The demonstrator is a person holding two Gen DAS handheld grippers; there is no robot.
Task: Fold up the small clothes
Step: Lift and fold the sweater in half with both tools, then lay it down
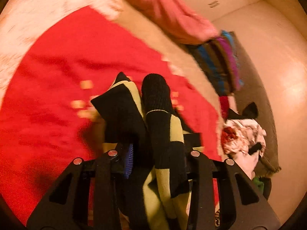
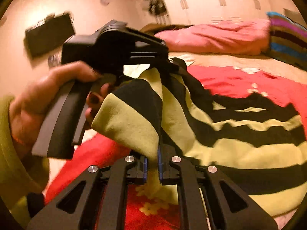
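Above the red blanket (image 2: 239,82), both the left gripper (image 1: 153,149) and right gripper (image 2: 152,164) are clamped on the black-and-lime striped knit garment (image 2: 239,126), which should be lifted evenly, kept taut, and folded edge to edge.

Place: we see a home bedroom.
Bed: a wide bed (image 2: 220,61) fills most of both views – we see a red blanket (image 1: 76,61) spread over it.
Bedding: a pink duvet (image 2: 214,36) is bunched at the far side, and a striped cushion (image 2: 287,38) lies beside it.
Laundry: we notice a small heap of clothes (image 1: 243,138) at the edge of the bed.
Walls: we see a dark flat screen (image 2: 49,34) on a pale wall – and pale cupboard doors (image 2: 220,2) with small handles.
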